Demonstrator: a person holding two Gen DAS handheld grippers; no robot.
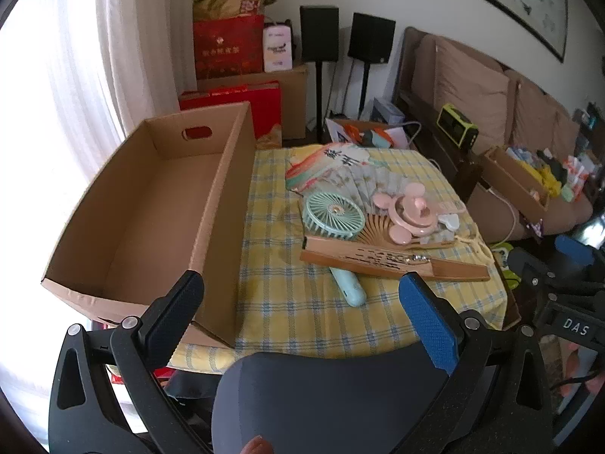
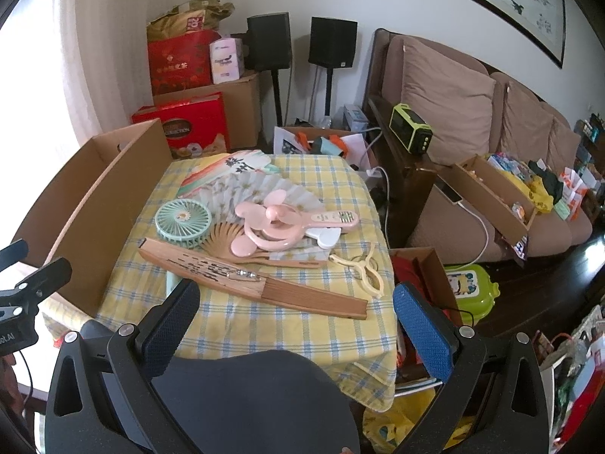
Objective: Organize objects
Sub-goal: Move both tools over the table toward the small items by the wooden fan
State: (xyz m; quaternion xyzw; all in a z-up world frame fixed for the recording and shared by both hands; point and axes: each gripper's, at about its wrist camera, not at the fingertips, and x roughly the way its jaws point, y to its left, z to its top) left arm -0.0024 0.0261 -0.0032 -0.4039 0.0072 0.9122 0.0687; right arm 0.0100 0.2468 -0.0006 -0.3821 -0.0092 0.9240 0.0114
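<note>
Left tongs [image 1: 300,295] spread wide apart, nothing between the pads, hovering over the near edge of the bench [image 1: 302,314]; right tongs [image 2: 297,304] likewise wide apart and empty, angled down at the same checked yellow-and-blue cloth. Nearest on the cloth: closed wooden folding fan [image 2: 249,283], lying slantwise, its far end touching the heap behind. A mint handheld fan [image 1: 332,215] lies partly under it, round head showing beyond, handle [image 1: 348,289] poking out on the near side. Just beside, toward the right: pink mouse-eared handheld fan [image 2: 270,230] resting on the ribs of an open paper folding fan [image 2: 261,185]. A cream plastic clip-like piece [image 2: 365,272] sits near the right edge of the bench, apart from the heap. Behind the paper fan, a flat printed fan with dark characters [image 2: 234,164] at the far edge. On the left side of the bench: large open cardboard box [image 1: 151,204], empty inside, hand-slot in its far wall, its long side touching the cloth. Beyond: red gift boxes [image 1: 228,47], two black speakers on stands [image 1: 319,34], brown sofa [image 2: 472,121] at right with a green radio-like device [image 2: 410,130] on its arm
</note>
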